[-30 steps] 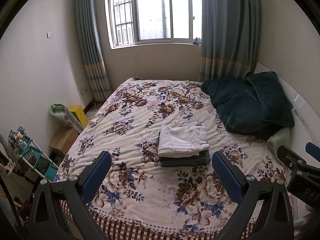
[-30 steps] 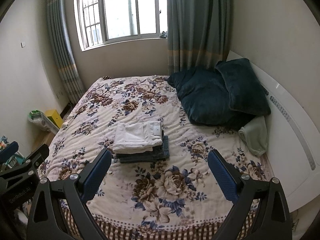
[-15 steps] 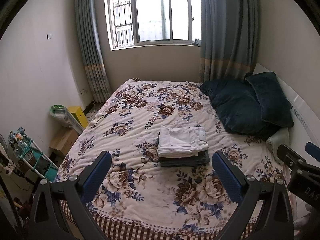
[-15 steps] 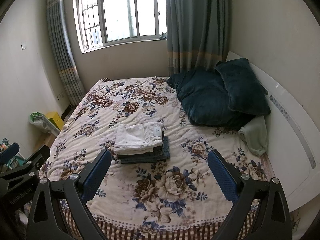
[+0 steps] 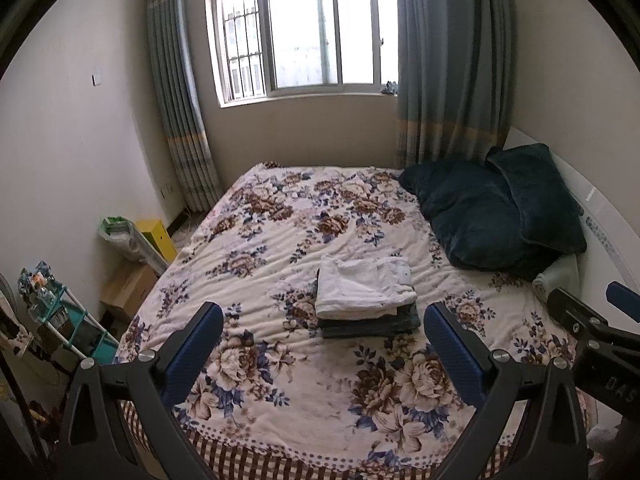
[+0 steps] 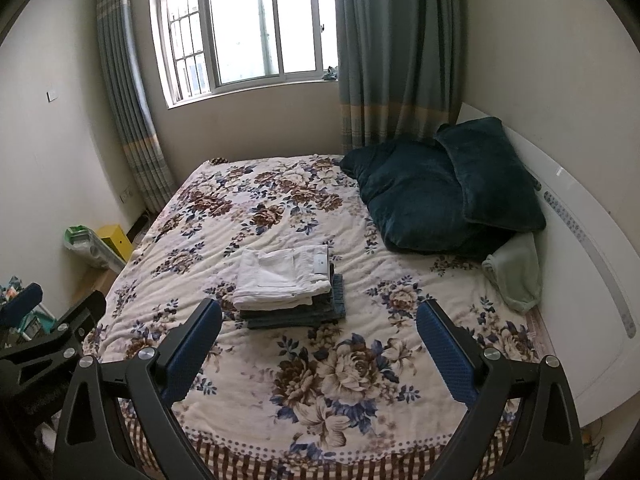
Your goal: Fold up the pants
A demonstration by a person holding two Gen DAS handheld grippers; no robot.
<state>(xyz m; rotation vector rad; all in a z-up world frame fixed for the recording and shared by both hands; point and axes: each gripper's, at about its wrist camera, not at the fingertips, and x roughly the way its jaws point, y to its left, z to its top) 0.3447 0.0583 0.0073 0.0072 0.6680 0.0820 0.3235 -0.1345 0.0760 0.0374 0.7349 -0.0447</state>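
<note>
Pants (image 5: 362,286), white, neatly folded atop dark stack (image 5: 368,322); both tools (image 5: 324,346) (image 6: 318,342) spread wide, empty.

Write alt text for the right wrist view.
A folded stack of pants, white pair on top of dark ones, lies mid-bed on a floral blanket. The open right gripper frames it from above, holding nothing; dark teal pillows lean against the headboard.

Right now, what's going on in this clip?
Nobody is handling anything. The left gripper and the right gripper both hang open above the foot of the floral bed, holding nothing. White pants lie folded on top of darker folded clothes mid-bed, so the folding looks done.
</note>
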